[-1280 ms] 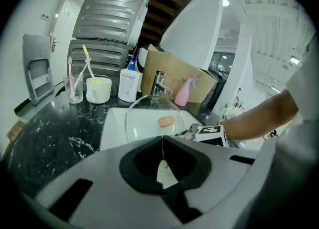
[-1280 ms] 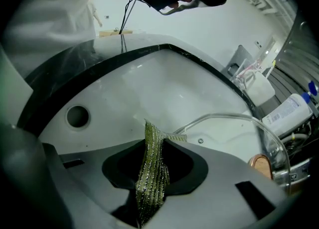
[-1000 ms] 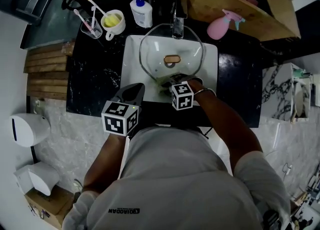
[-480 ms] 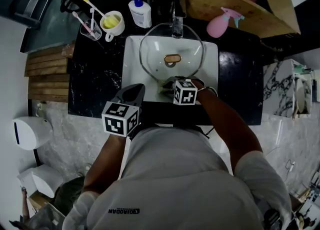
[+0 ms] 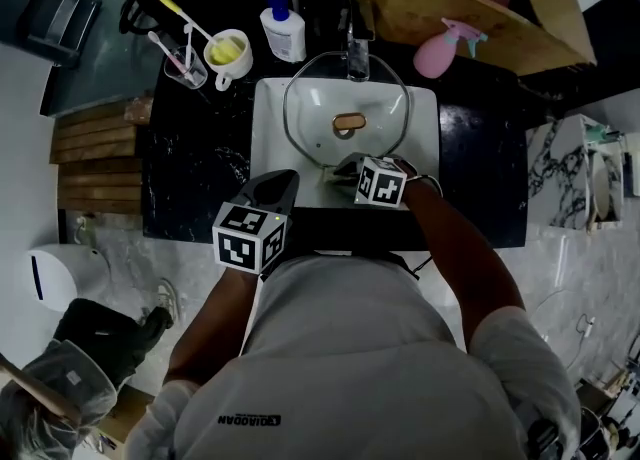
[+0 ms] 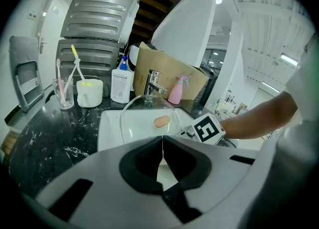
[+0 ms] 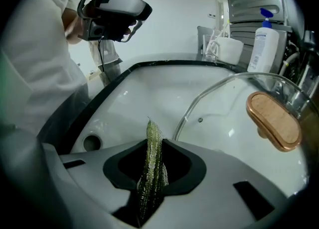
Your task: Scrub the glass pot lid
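Observation:
The glass pot lid [image 5: 320,113] with its wooden knob [image 5: 349,122] lies tilted in the white sink [image 5: 268,108]. My right gripper [image 5: 345,170] is at the lid's near rim, shut on a green scouring pad [image 7: 152,168] that stands on edge between the jaws. In the right gripper view the lid's rim [image 7: 199,101] curves just right of the pad and the knob [image 7: 274,121] is farther right. My left gripper [image 5: 280,186] hangs over the sink's front left edge, shut and holding nothing. In the left gripper view the lid [image 6: 137,118] is ahead of the closed jaws.
A tap [image 5: 357,48] stands behind the sink. A soap bottle [image 5: 285,28], a mug [image 5: 228,51] and a glass of toothbrushes [image 5: 185,63] sit on the black counter [image 5: 190,158] at back left. A pink spray bottle [image 5: 445,48] stands at back right. Another person [image 5: 90,368] is at lower left.
My right gripper with the pad has slid a little right and toward the lid. The left gripper has stayed put. Another person has come into view at lower left.

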